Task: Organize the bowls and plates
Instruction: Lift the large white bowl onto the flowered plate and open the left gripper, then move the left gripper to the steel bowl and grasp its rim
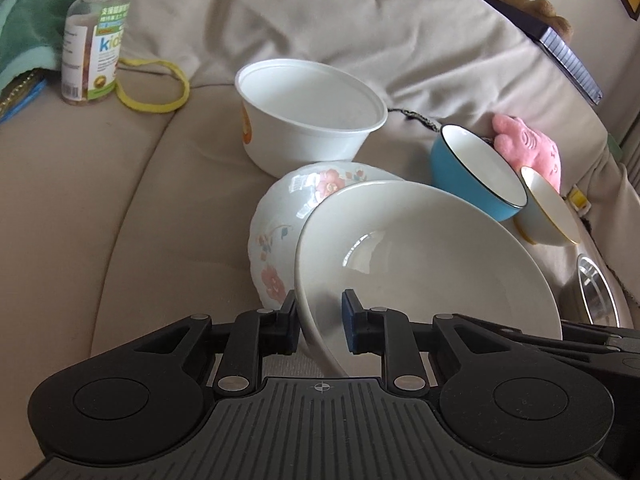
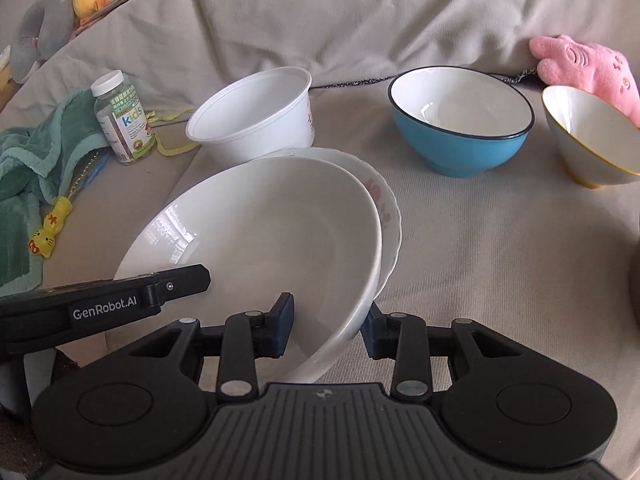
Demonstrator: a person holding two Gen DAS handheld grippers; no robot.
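**Two grippers on one plain white bowl**

Two grippers share the load here, and we read the scene from left to right. Far left on the beige sofa [image 2: 480,260] lie a green towel [image 2: 24,168] and a vitamin bottle [image 2: 122,118], with a white plastic tub [image 2: 256,118] just right of them. Near us, the plain white bowl [image 2: 260,248] sits tilted inside a floral bowl [image 1: 280,216], so the nesting looks already begun.

Our left gripper [image 1: 320,322] straddles the plain bowl's near-left rim; its jaws are narrow, one pad outside against the wall, the inner pad apparently a little off it, so we cannot tell if it truly pinches. Our right gripper [image 2: 328,326] straddles the right rim, jaws partly closed around both bowls' edges, seemingly clamping them. We judge the two-sided hold is there to keep the pair level.

Farther right wait a blue bowl [image 2: 460,124] and a gold-rimmed bowl [image 2: 588,136], touching a pink plush toy [image 2: 588,64]; in our judgement they remain to be stacked.
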